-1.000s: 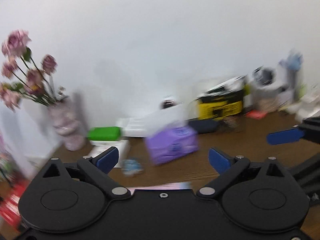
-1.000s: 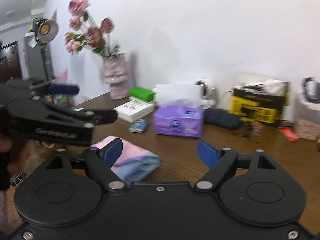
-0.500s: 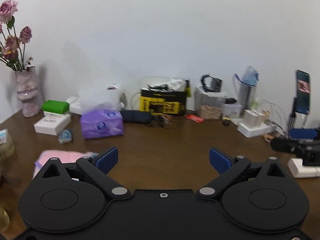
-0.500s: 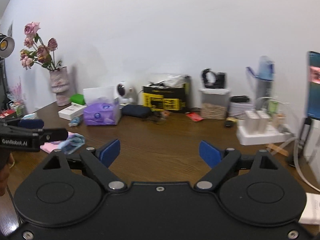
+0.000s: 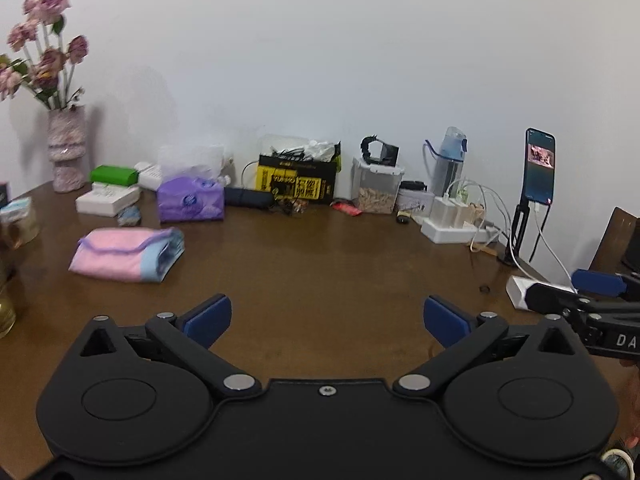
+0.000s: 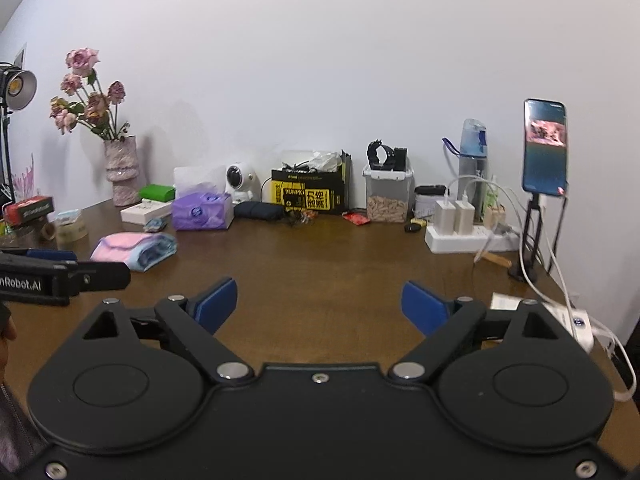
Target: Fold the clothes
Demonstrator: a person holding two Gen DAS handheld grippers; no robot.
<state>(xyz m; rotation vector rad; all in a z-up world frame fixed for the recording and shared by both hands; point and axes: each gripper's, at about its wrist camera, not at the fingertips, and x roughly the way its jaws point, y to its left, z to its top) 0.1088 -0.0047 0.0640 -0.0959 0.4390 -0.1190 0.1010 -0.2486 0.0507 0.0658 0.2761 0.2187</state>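
Pink-and-blue garment (image 5: 127,255): folded bundle, left of frame on table (image 5: 340,280); both hand-held grippers (left (image 5: 326,318), right (image 6: 319,306)) spread, empty.

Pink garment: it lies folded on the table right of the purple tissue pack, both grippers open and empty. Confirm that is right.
Wrong side. The pink garment lies folded left of the purple tissue pack, nearer the camera, as the left wrist view shows. The left gripper and right gripper are indeed open and empty.

Left cam: right gripper (image 5: 596,284) cut off at right edge, jar (image 5: 18,222) clipped at left edge; right cam: left gripper (image 6: 52,256) clipped at left edge, lamp (image 6: 18,90) partly cropped, phone (image 6: 545,147) screen unreadable.
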